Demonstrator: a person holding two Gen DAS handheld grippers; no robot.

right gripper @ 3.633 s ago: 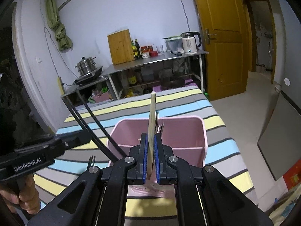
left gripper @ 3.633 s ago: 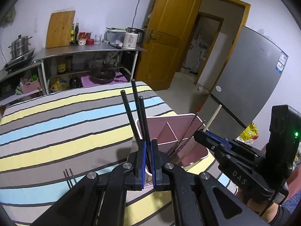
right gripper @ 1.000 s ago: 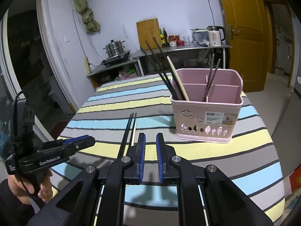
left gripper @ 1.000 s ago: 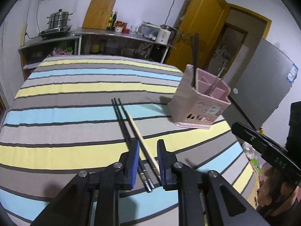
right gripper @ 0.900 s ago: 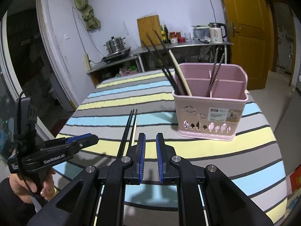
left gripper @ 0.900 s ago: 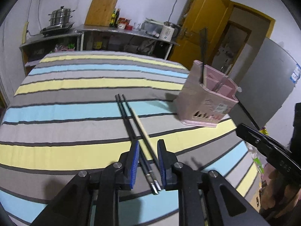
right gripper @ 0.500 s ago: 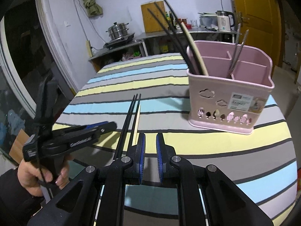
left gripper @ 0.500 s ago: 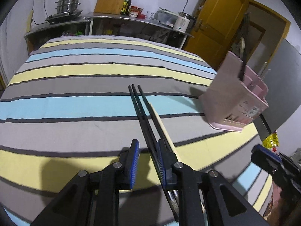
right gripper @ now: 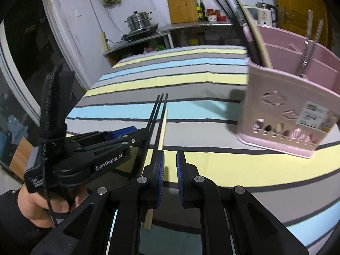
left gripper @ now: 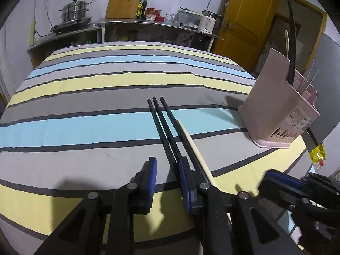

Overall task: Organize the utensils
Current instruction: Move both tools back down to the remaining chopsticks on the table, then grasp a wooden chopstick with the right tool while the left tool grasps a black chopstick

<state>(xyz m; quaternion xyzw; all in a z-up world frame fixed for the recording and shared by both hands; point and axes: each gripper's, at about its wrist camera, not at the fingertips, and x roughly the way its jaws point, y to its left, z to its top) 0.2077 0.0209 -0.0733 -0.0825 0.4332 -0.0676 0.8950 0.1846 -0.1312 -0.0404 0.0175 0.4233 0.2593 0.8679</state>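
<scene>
Both grippers now sit lower and closer to the loose sticks than half a second ago; the pink caddy looms larger at the right wrist, and the striped tablecloth fills more of the left view. Judged from this, the next pick-up is being lined up. Three black chopsticks and one pale wooden chopstick lie side by side on the cloth, well apart from the caddy. The left gripper hangs with jaws apart, its right finger over the black sticks' near ends, nothing clamped. The right gripper also has jaws apart, narrowly, and empty. Only the right wrist view shows the metal utensils standing inside a caddy compartment; only the left view shows the sticks' far tips squarely.
</scene>
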